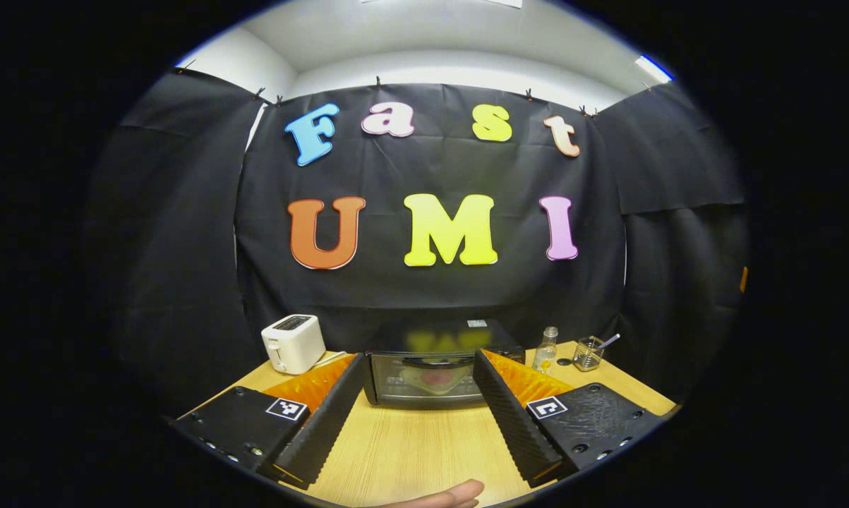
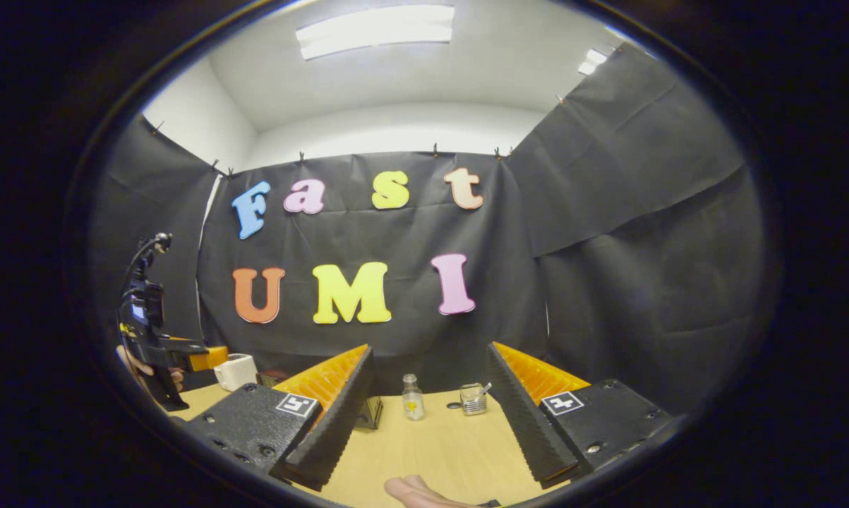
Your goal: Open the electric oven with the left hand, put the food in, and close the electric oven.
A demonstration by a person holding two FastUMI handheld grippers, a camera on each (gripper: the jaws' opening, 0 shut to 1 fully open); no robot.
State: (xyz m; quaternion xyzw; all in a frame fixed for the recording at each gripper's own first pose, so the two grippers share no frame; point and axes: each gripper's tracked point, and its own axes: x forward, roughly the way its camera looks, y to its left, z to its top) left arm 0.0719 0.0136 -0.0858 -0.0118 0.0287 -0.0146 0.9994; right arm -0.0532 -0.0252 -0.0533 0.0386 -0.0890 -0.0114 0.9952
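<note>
Left gripper view: left tool [image 1: 417, 416] spread wide, holding nothing, aimed at electric oven [image 1: 435, 367] standing at back of counter [image 1: 410, 444]. Oven door shut; pink shape behind glass (maybe food, too blurred to tell). Fits either food already inside or door yet to open.

Right gripper view: right tool [image 2: 424, 423] spread, holding nothing. Oven mostly hidden behind its finger.

place: recording booth | evidence: black cloth wall [image 1: 431, 296], wooden table [image 1: 410, 444]
</note>
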